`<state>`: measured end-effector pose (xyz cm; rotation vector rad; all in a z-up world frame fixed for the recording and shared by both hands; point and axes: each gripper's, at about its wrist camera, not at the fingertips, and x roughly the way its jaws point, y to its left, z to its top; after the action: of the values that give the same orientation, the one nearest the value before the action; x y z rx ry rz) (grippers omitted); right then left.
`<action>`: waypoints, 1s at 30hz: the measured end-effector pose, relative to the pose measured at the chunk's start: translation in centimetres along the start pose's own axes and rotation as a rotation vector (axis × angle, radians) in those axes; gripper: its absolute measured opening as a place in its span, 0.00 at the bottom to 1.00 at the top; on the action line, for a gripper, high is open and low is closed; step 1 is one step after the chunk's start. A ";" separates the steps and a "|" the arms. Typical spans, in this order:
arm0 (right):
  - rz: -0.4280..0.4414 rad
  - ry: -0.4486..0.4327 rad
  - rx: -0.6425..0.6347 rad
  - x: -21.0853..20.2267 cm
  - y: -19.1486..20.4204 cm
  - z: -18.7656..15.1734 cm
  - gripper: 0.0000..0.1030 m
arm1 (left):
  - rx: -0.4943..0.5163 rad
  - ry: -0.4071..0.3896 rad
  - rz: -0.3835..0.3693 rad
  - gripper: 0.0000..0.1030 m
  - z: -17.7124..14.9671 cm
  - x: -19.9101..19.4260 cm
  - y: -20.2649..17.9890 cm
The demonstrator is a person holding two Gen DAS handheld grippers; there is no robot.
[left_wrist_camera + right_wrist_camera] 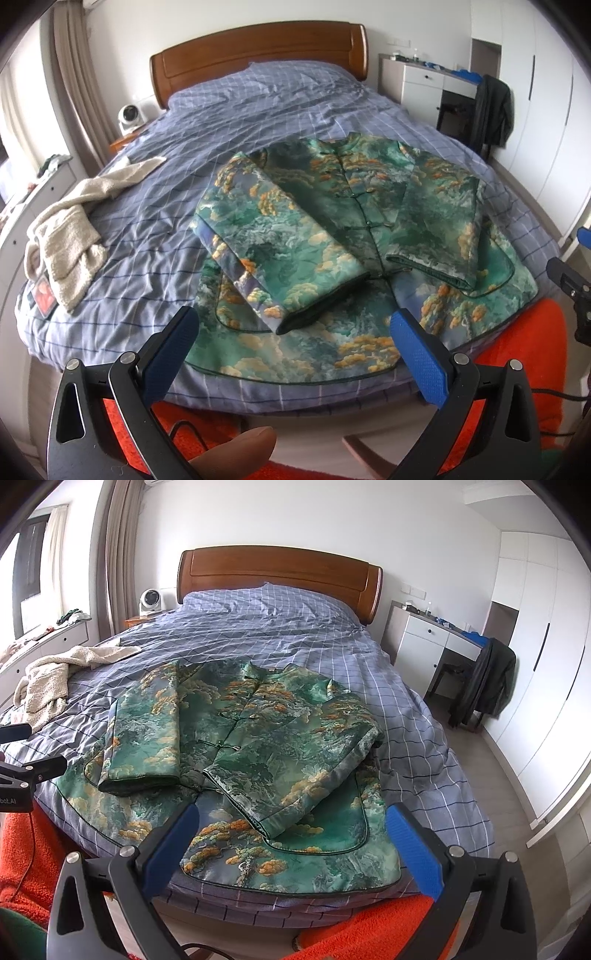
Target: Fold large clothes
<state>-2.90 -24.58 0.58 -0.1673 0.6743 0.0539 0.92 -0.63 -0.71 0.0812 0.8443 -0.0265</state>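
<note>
The jacket (343,236) is lying face up on the bed (258,110) near its foot edge, both sleeves folded in across the front. The left gripper (295,350) and right gripper (291,834) are hovering above the hem, fingers spread wide and holding nothing. Lifting the hem is likely risking the 2 sleeves sliding off the slick fabric, or the padded layers bunching if only the top layer is being pinched.

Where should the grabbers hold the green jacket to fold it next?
Probably the bottom hem of the green jacket, one corner each, coming from the foot of the bed. Both sleeves already lie folded across the front, and the hem lies flat nearest both open grippers.
</note>
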 end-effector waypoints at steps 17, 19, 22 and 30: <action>0.005 0.006 -0.004 0.2 0.2 -0.2 1.00 | 0.012 0.014 0.002 1.00 -0.2 0.4 -0.3; 0.006 0.008 -0.008 0.2 0.3 -0.2 1.00 | 0.010 0.017 -0.002 1.00 -0.2 0.4 -0.3; 0.004 0.009 -0.014 0.2 0.4 -0.3 1.00 | 0.011 0.021 -0.007 1.00 -0.3 0.4 -0.5; 0.004 0.011 -0.015 0.2 0.4 -0.4 1.00 | 0.017 0.021 -0.011 1.00 -0.3 0.3 -0.8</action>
<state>-3.03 -24.21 0.14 -0.1807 0.6859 0.0621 0.84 -1.39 -1.21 0.0926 0.8660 -0.0430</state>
